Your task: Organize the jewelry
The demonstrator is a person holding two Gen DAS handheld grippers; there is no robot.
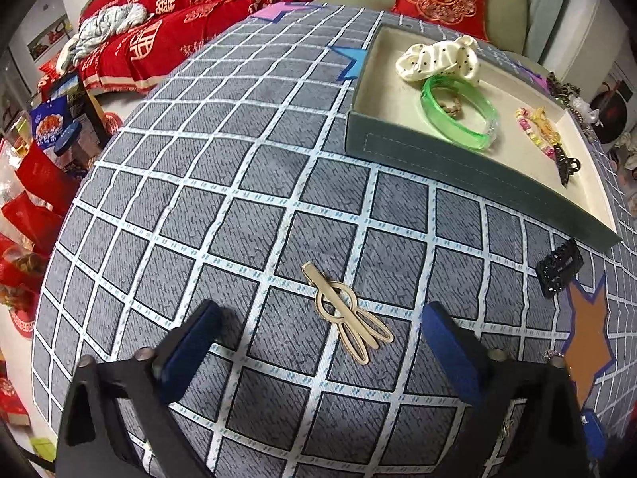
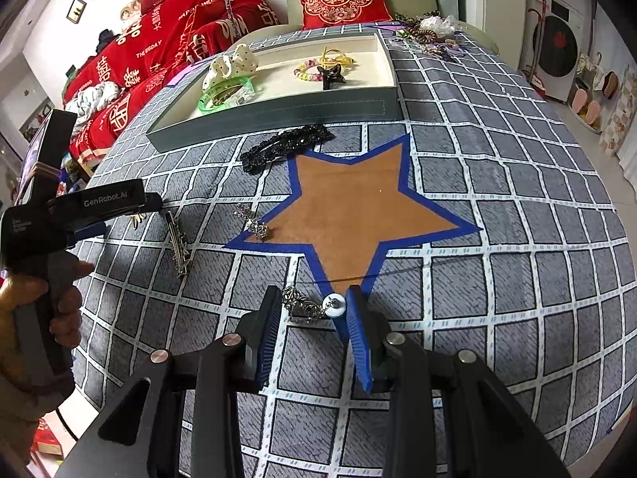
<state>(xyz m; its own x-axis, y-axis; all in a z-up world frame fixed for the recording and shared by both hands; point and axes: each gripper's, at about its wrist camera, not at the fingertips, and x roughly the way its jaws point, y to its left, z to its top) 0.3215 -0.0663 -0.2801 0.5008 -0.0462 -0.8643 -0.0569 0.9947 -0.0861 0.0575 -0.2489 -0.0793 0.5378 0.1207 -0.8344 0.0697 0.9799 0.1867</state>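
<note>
A gold hair clip lies flat on the grey checked tablecloth. My left gripper stands open over it, one blue pad on each side and neither touching the clip. In the right wrist view, my right gripper is shut on a silver ornate hairpin with a white bead, down at the cloth by a point of the orange star. The grey tray holds a dotted cream scrunchie, a green bangle, a bead bracelet and a black claw clip.
Loose on the cloth are a black sparkly barrette, a long silver clip and a small silver ornament. A heap of jewelry sits behind the tray. A person's hand grips the left tool's handle. Red bedding lies beyond the table.
</note>
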